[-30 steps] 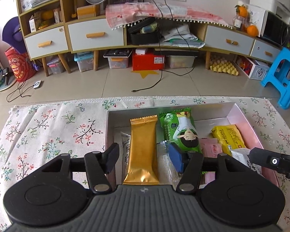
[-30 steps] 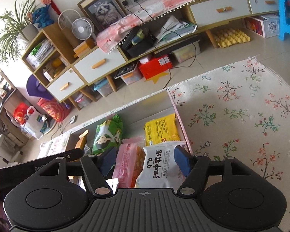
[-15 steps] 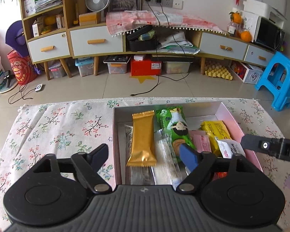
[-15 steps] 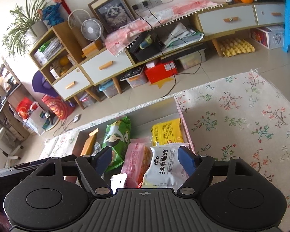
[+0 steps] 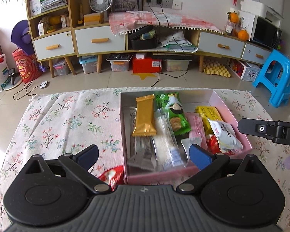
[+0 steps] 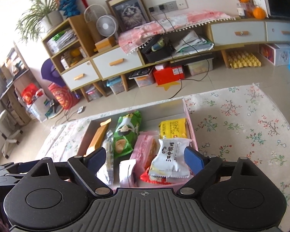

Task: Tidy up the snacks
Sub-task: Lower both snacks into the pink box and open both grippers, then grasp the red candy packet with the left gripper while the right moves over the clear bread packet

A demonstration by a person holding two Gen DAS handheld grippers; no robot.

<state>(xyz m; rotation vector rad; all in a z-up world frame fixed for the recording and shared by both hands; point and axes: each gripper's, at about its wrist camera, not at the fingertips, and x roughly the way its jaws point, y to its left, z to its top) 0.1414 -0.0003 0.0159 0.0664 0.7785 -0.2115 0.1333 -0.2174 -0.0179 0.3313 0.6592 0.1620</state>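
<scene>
Worktop (image 5: 71, 119) coverage was a floral cloth, and the pink box (image 5: 230, 112) sat on it toward the right side of the left wrist view. Packets filled the box: a gold packet (image 5: 145, 116) lay along the left part, a green packet (image 5: 174, 114) beside it, a yellow packet (image 5: 208, 114) against the right wall, a pink packet (image 6: 145, 148) between green and yellow, a white packet (image 6: 170, 158) near the front right corner, and clear-wrapped bars (image 5: 164, 145) under and beside the gold one. One red snack (image 5: 110, 176) lay outside the box, on the cloth just beside the front left corner and partly hidden by the left tool's linkage; judged from the task, this was the item left to collect. The left tool (image 5: 143, 152) hung released and empty, jaws spread wide over the front of the box. The right tool (image 6: 145, 156) was likewise spread wide and held nothing, with the white packet between its fingers but not gripped. To do the step well, the left tool should be shifted left so both fingers straddle the red snack, lowered until the pads reach the cloth, then closed across the wrapper's narrow width. The wrapper would probably crinkle and slip, so a grip near its middle was advisable. Snagging the cloth was the main risk. The right tool should stay clear of the box's front left corner, where space for the drop appeared tight.
</scene>
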